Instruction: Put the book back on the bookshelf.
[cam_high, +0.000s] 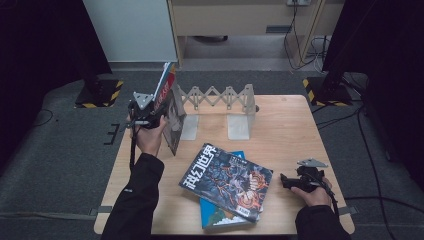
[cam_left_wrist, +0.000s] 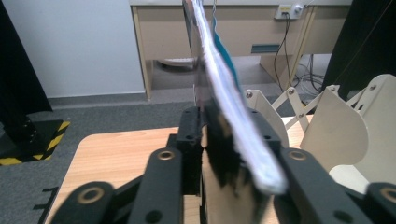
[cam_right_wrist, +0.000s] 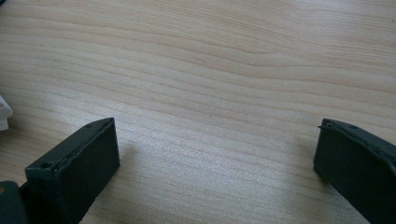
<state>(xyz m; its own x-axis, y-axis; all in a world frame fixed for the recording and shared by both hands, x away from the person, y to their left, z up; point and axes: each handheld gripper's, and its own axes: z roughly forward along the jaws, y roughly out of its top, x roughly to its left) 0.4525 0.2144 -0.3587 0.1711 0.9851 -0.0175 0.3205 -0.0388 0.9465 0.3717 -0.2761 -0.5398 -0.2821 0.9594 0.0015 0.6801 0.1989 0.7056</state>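
A magazine (cam_high: 173, 114) stands on edge at the left end of a white accordion book rack (cam_high: 226, 98), its top tilted to the left. My left gripper (cam_high: 160, 119) reaches it from the left. In the left gripper view the magazine (cam_left_wrist: 219, 88) rises between the two black jaws and leans toward the right one, with a gap at the pads, so the left gripper (cam_left_wrist: 229, 128) is open around it. My right gripper (cam_high: 286, 181) rests low at the table's right front. In its own view the right gripper (cam_right_wrist: 215, 154) stands wide open over bare wood.
A dark magazine with white Chinese lettering (cam_high: 227, 180) lies flat at the front centre, on top of a blue book (cam_high: 216, 216). The rack's white end plates (cam_left_wrist: 343, 126) stand just right of the held magazine. The wooden table (cam_high: 292, 127) ends in grey floor on all sides.
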